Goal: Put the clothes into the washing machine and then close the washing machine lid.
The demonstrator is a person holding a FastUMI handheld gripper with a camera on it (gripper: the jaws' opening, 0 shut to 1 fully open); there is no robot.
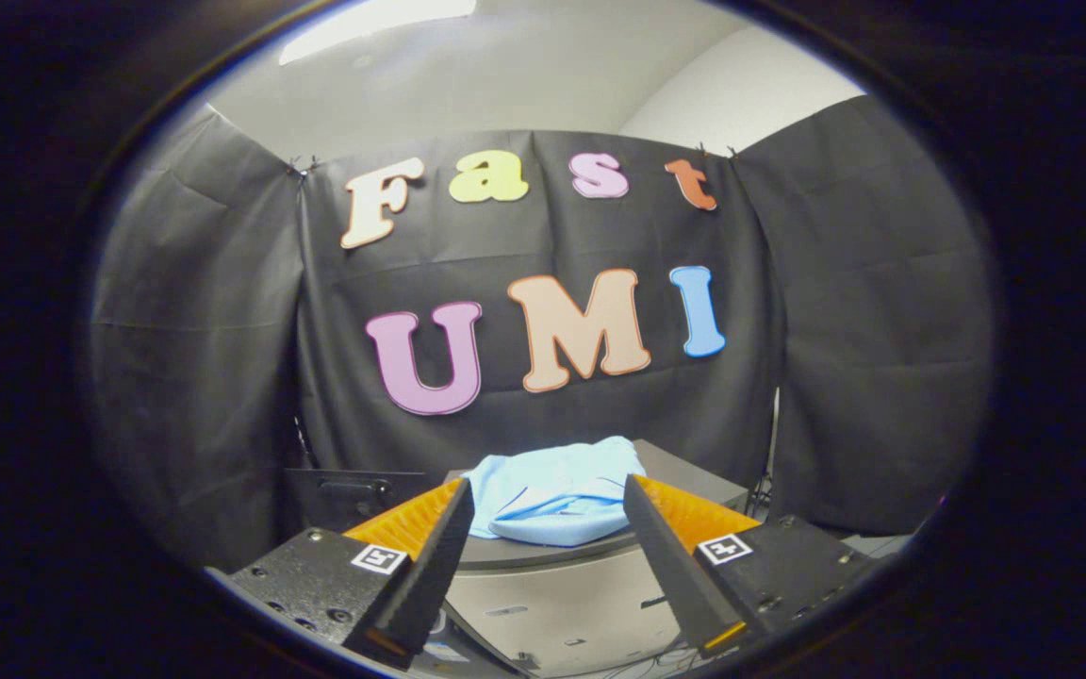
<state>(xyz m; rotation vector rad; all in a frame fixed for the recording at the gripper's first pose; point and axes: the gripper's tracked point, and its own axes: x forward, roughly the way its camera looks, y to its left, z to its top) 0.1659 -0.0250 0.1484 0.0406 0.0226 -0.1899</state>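
The gripper has its two fingers spread wide apart, pinching nothing. Each finger's base carries a small white square tag printed with a black block pattern, not readable as writing. Between the fingertips and a little beyond them lies a crumpled light-blue cloth garment, resting on the dark grey top of a pale grey box-shaped washing machine. Small marks on the machine's front are too blurred to read. A black boxy object stands just left of the machine, against the black cloth wall.
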